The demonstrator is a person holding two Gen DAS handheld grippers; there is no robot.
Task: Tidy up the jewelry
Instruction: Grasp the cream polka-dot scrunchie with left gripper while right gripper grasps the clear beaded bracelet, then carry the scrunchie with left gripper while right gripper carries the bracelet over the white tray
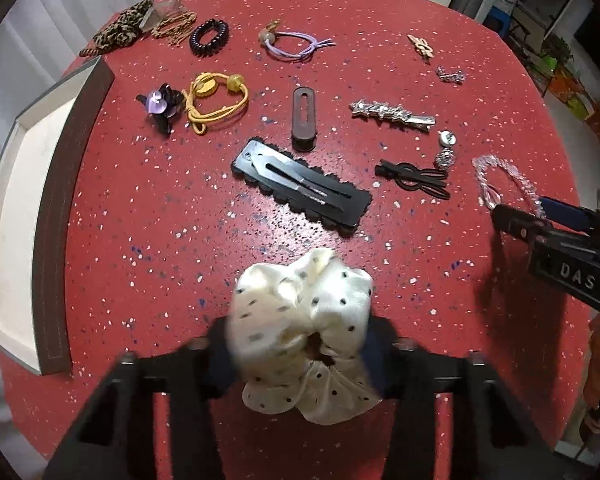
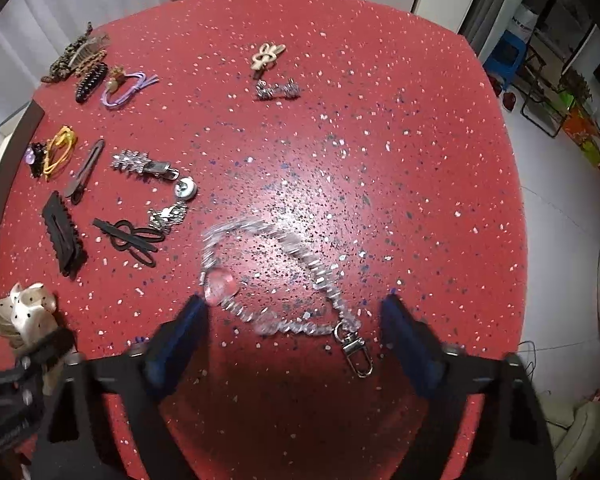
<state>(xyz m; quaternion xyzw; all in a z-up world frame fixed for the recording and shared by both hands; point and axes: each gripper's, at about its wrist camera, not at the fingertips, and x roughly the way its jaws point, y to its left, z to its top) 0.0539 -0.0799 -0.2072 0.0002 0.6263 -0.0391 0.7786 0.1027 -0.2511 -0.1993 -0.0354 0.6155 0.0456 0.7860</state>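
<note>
My left gripper [image 1: 300, 344] is shut on a cream polka-dot scrunchie [image 1: 300, 320] and holds it above the red speckled table [image 1: 140, 220]. The scrunchie also shows in the right wrist view [image 2: 24, 312] at the far left. My right gripper [image 2: 296, 312] is open, its blue-padded fingers [image 2: 184, 328] standing on either side of a clear crystal bead chain [image 2: 284, 248] with a metal clasp, which lies on the table. That chain also shows in the left wrist view [image 1: 500, 176], with the right gripper [image 1: 540, 224] at it.
A white-lined tray [image 1: 24, 208] with a brown rim sits at the table's left edge. Hair ties, clips and brooches lie scattered: a black scalloped clip [image 1: 300, 186], a yellow tie [image 1: 216, 102], a silver clip [image 1: 392, 114], a purple tie [image 1: 296, 44], a leopard scrunchie [image 1: 120, 28].
</note>
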